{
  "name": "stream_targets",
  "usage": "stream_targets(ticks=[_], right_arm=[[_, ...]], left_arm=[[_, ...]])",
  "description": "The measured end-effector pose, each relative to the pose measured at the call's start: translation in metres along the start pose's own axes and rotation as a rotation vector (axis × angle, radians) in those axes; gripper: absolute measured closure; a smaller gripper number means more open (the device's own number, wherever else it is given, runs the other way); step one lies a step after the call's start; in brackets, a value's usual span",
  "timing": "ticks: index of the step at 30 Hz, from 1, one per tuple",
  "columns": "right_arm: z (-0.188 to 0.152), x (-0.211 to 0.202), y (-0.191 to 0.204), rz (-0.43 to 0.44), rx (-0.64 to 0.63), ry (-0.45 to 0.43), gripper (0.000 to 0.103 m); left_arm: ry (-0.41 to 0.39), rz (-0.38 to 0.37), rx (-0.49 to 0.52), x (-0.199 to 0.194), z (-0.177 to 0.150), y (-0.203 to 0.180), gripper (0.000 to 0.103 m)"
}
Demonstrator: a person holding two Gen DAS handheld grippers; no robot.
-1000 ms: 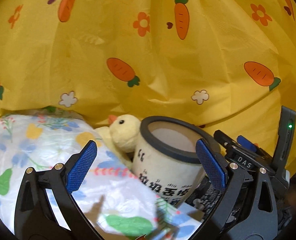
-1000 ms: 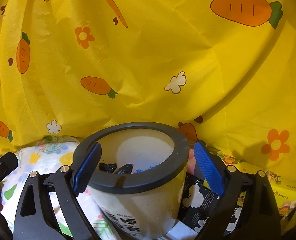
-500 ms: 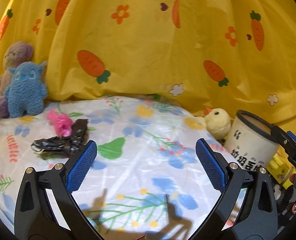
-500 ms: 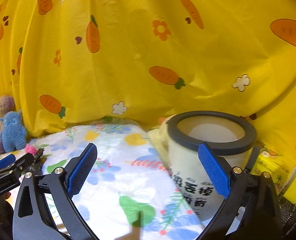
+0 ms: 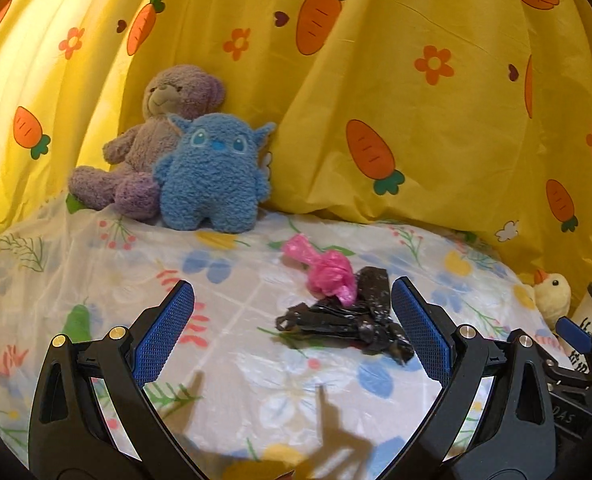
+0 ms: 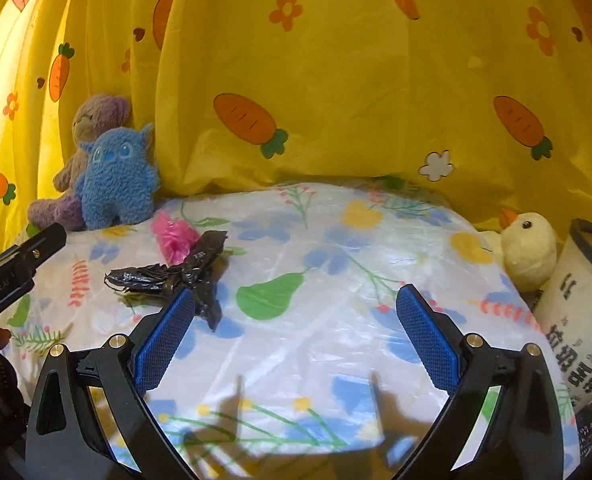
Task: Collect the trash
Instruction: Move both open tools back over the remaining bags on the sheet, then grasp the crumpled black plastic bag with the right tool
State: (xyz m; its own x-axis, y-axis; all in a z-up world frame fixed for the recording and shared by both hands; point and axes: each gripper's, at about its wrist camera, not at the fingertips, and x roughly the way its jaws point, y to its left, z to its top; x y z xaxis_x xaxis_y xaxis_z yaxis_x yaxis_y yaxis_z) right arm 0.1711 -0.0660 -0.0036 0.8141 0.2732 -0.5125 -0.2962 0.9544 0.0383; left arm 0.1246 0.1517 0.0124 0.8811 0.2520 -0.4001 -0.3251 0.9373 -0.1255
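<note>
Yellow curtains (image 5: 436, 128) printed with carrots and flowers hang behind a table under a flowered plastic cloth (image 5: 107, 264). On that cloth lies the trash: a crumpled black plastic bag (image 5: 348, 320) with a small pink plastic wad (image 5: 328, 270) touching its far edge. In the left wrist view the black bag sits just beyond the left gripper (image 5: 293, 330), nearer its right finger, and partly behind that fingertip. Its jaws stand wide apart and hold nothing.

From the right wrist view the same black bag (image 6: 171, 274) and pink wad (image 6: 173, 236) lie to the left, the bag's near end just by the left fingertip of the right gripper (image 6: 296, 330), whose jaws are likewise spread wide and empty (only bare cloth shows between them).

Farther off, at the far left against the curtain, a blue plush monster (image 5: 213, 172) sits in front of a purple teddy bear (image 5: 143, 140), the two touching. At the right edge of the table a yellow plush chick (image 6: 528, 248) leans beside a cream bin with a dark rim (image 6: 580, 316), printed with black characters. Shadows of the fingers fall on the near cloth.
</note>
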Motion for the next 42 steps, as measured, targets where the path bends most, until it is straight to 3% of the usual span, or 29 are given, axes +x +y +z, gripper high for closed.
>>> stream_targets(ticks=[10, 14, 22, 24, 26, 30, 42], right_arm=[[0.011, 0.085, 0.055, 0.096, -0.034, 0.179, 0.012], [0.010, 0.109, 0.068, 0.096, -0.050, 0.222, 0.015], [0.005, 0.135, 0.082, 0.114, -0.086, 0.334, 0.031], [0.003, 0.137, 0.086, 0.135, -0.099, 0.356, 0.046], [0.002, 0.137, 0.086, 0.147, -0.104, 0.358, 0.057], [0.000, 0.133, 0.083, 0.149, -0.094, 0.347, 0.064], [0.004, 0.092, 0.032, 0.085, -0.042, 0.234, 0.065]], left_arm=[[-0.027, 0.056, -0.029, 0.010, 0.013, 0.026, 0.006], [-0.045, 0.050, -0.022, 0.008, 0.019, 0.029, 0.006], [-0.039, 0.033, -0.020, 0.013, 0.023, 0.030, 0.006], [-0.037, 0.024, -0.014, 0.013, 0.023, 0.028, 0.006], [-0.035, 0.015, -0.005, 0.013, 0.023, 0.025, 0.006], [-0.040, -0.001, 0.008, 0.009, 0.025, 0.019, 0.006], [-0.027, -0.076, 0.033, 0.013, 0.042, -0.007, 0.006]])
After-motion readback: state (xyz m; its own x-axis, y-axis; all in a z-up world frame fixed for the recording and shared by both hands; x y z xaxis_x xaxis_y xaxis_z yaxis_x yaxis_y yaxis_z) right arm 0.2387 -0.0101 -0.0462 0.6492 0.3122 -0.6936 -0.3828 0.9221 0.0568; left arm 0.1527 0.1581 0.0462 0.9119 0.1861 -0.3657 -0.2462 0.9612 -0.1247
